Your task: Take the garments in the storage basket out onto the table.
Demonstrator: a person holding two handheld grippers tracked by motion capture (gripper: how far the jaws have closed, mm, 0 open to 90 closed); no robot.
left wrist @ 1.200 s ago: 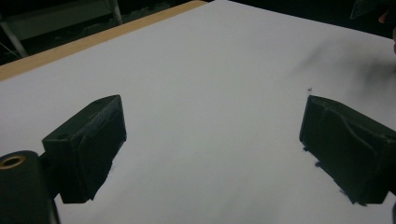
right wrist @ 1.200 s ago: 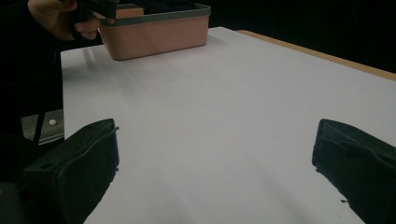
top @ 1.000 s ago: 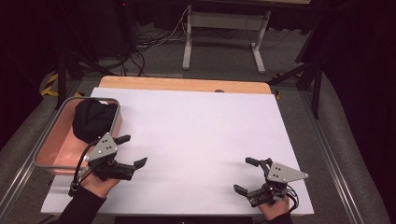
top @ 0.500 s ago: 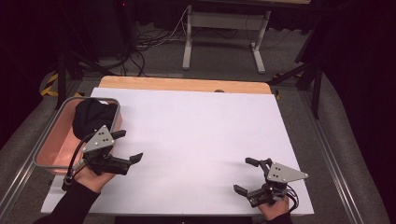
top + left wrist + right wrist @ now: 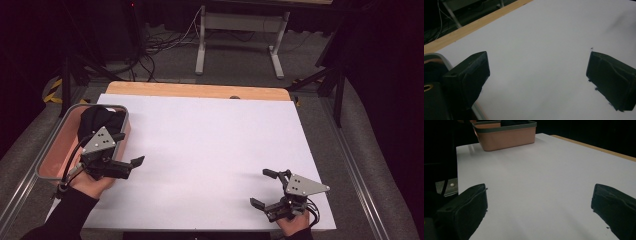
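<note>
A salmon-pink basket [image 5: 59,148] with a grey rim stands at the table's left edge, and a black cloth [image 5: 97,120] lies bunched in its far end. My left gripper [image 5: 128,149] hovers by the basket's right wall, open and empty, its jaws pointing right over the white board. In the left gripper view the left gripper [image 5: 537,75] has bare white board between its jaws, and the basket rim [image 5: 439,56] curves in at the left. My right gripper [image 5: 261,188] rests open and empty at the near right. In the right gripper view the right gripper [image 5: 539,207] faces the basket [image 5: 506,133] and cloth [image 5: 511,122] far off.
A white board [image 5: 210,150] covers most of the table, with a wooden strip [image 5: 200,91] showing along its far edge. Metal rails run down both sides of the table. Beyond it are a stand's legs [image 5: 240,45] and floor cables.
My left gripper has moved away from the near edge, farther up alongside the basket, staying open. The right gripper has held still.
</note>
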